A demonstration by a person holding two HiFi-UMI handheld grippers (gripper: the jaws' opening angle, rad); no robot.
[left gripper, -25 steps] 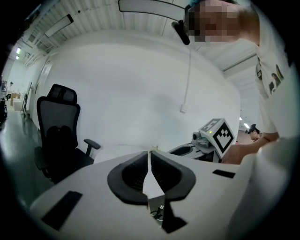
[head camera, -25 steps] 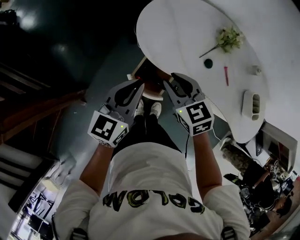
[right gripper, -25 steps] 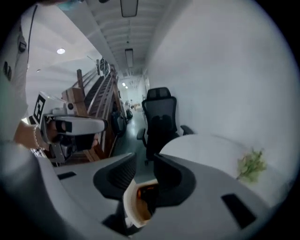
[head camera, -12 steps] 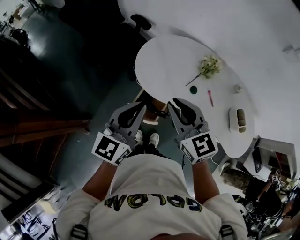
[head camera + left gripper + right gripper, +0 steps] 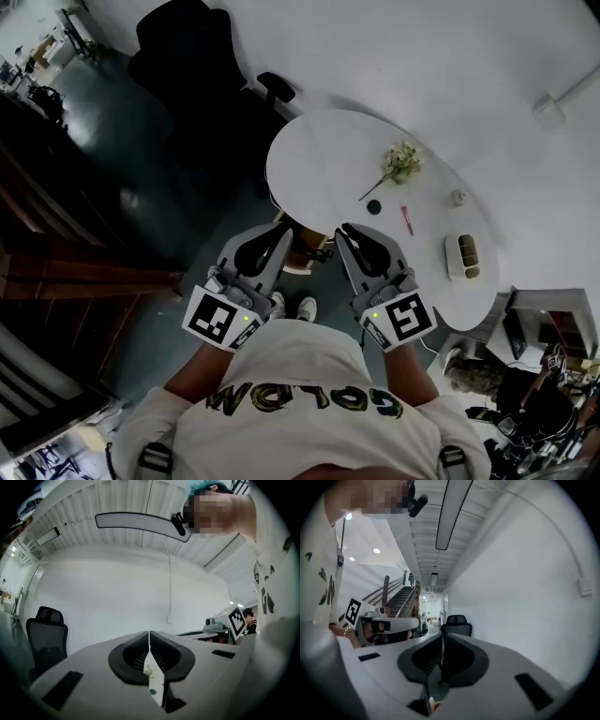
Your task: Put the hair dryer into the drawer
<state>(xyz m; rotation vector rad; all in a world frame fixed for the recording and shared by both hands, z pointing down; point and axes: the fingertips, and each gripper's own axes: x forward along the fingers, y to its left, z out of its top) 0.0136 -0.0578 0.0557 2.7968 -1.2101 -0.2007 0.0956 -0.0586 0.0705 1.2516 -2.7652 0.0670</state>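
Black swivel office chair (image 5: 187, 66) at far left, by the wall. Grey left gripper (image 5: 284, 231): jaws together, nothing held. Grey right gripper (image 5: 346, 229): jaws closing, a thin slit left, nothing between them. Both are held side by side and point toward the round white table (image 5: 309, 169), which bears a pale flower sprig (image 5: 401, 159). Hair dryer: its place cannot be told.

Only legible text: "COLOM" in large yellow-and-dark letters (image 5: 305, 398) across the person's white T-shirt (image 5: 309, 352), near edge of the head view, upside down to the camera. Can't tell if the word continues. In both gripper views the shirt print shows only unreadable fragments.
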